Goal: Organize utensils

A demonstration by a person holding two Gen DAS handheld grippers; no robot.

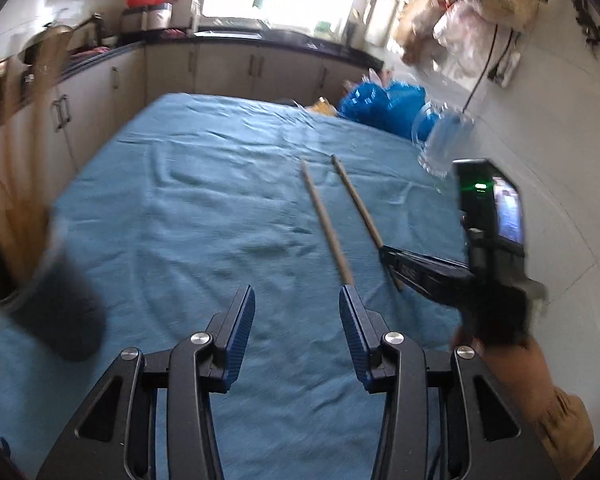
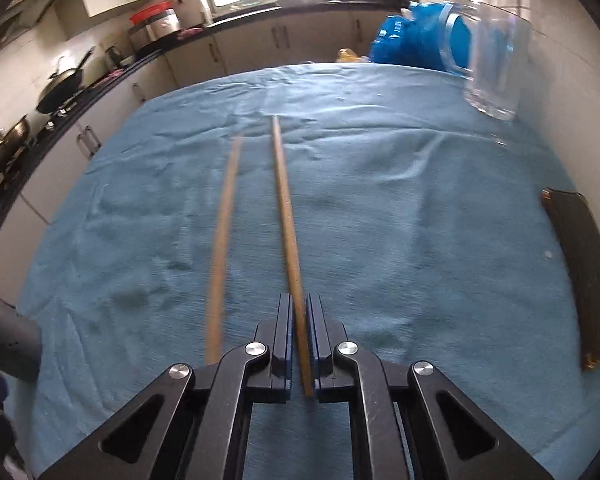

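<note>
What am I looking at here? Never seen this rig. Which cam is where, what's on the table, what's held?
There is no robot arm: a person holds a two-finger gripper in each hand, and a fisheye camera on each one looks forward along its fingers.

The left wrist view shows the left gripper, open and holding nothing. At its right edge the right gripper appears from the side.

The right wrist view shows the right gripper shut on one chopstick. A second chopstick lies beside it on the blue cloth.

Also on the cloth are a dark holder with wooden utensils at the left, a glass mug far right and a dark flat object that I cannot identify.
</note>
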